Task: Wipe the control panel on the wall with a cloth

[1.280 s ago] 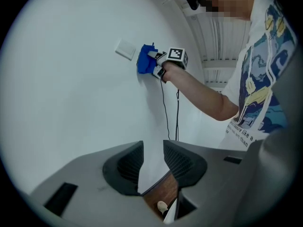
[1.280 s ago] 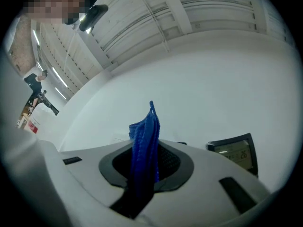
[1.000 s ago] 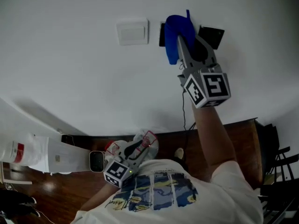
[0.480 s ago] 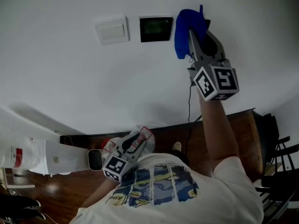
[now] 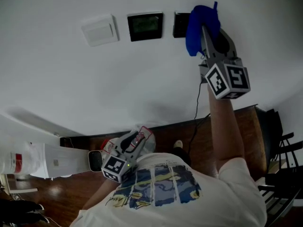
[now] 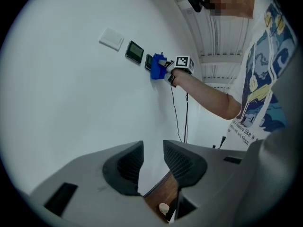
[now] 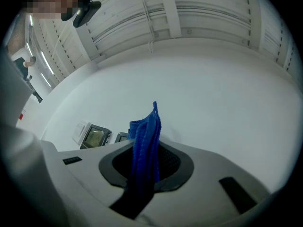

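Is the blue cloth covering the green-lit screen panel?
No, the blue cloth lies beside the green-lit screen panel, which shows fully.

Dim, flat light on the white wall (image 5: pixel 142 89); both gripper views bend in fisheye circles with black corners.

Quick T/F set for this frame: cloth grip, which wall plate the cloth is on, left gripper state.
1. The right gripper has its jaws shut on the blue cloth. True.
2. The cloth is against the white switch plate. False: it is at the right-hand dark panel, at the other end of the row.
3. The left gripper holds a second cloth. False: its jaws are apart with nothing between them.
4. The screen panel sits uncovered between the switch plate and the cloth. True.
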A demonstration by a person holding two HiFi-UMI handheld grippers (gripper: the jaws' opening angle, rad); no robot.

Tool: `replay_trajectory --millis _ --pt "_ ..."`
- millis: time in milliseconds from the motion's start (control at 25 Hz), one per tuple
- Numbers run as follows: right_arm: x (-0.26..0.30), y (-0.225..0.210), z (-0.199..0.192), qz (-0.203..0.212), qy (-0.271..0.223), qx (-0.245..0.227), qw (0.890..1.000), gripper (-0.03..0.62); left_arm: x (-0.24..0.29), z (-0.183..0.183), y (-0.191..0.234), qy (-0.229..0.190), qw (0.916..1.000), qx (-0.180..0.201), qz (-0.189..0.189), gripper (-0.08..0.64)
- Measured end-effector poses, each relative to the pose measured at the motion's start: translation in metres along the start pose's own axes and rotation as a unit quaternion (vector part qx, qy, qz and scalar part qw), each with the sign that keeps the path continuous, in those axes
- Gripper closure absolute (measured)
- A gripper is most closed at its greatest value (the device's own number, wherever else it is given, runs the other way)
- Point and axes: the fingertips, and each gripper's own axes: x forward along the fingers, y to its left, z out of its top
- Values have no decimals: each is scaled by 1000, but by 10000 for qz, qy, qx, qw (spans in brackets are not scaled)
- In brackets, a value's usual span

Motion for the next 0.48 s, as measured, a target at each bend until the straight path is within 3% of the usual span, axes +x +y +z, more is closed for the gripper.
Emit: replay_trajectory --millis 480 --pt "-7 -21 -1 -41 -127 -43 9999 495 21 1 5 59 10000 65 36 445"
